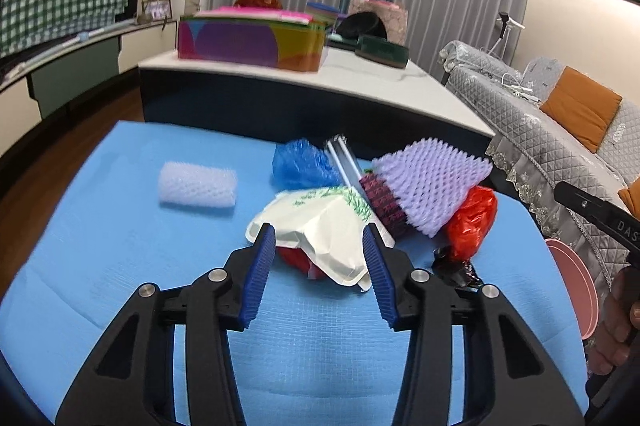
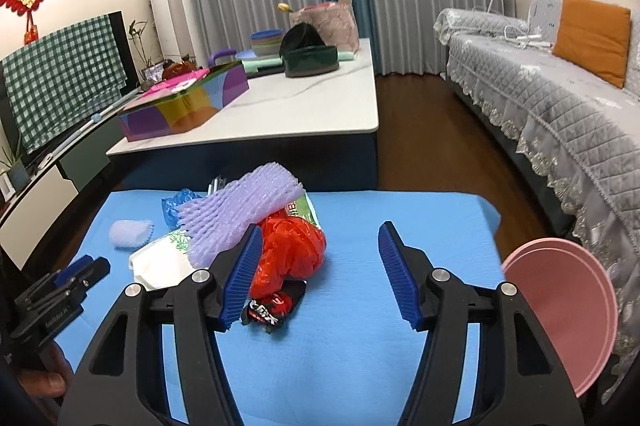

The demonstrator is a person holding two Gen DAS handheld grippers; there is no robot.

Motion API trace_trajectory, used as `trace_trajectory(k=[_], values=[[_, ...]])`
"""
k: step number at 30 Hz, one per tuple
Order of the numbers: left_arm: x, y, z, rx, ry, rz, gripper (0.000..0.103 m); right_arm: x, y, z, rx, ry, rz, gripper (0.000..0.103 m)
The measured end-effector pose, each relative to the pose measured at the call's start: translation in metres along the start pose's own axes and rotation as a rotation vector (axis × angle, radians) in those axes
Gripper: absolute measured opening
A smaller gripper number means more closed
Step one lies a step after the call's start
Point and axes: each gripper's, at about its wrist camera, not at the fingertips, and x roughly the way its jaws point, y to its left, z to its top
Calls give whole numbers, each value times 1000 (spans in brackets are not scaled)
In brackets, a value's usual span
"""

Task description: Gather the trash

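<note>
A heap of trash lies on the blue mat [image 1: 120, 246]: a white paper wrapper with green print [image 1: 320, 226], a purple foam net [image 2: 240, 214], a red plastic bag [image 2: 292, 254], a black snack wrapper [image 2: 272, 306] and a blue bag [image 1: 302, 164]. A white foam net [image 1: 198, 184] sits apart to the left. My left gripper [image 1: 318, 232] is open, its blue pads on either side of the white wrapper. My right gripper [image 2: 320, 226] is open too, with its left finger beside the red bag and bare mat between the pads.
A pink bin [image 2: 568, 306] stands at the mat's right edge, by the grey-covered sofa [image 2: 560, 114]. Behind the mat is a white-topped table [image 2: 304, 106] with a colourful box [image 2: 184, 102] and baskets. A hand holds each gripper handle.
</note>
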Motion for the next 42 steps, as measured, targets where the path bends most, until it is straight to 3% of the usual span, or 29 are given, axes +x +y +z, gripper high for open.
trace_trajectory(k=[6,10,18,22,23,25,33,42], values=[[28,2,-4,-17,49,-5,47,31,2,-2,11,54,26,69],[46,4,-5,-35,92,-19,55,51,6,-5,3,104,48,75],[61,0,-8,-40,127,-25,54,79,11,-13,-2,186,56,81],[62,1,-8,-37,139,-24,39,84,9,-16,25,209,68,81],[62,1,-8,-38,141,-27,29,84,9,-16,26,211,71,80],[61,1,-8,-38,140,-30,26,82,11,-15,17,207,75,72],[53,-5,-4,-13,110,-37,18,70,18,-14,-35,198,100,11],[34,-14,2,41,52,-26,12,41,15,-11,-73,140,80,3]])
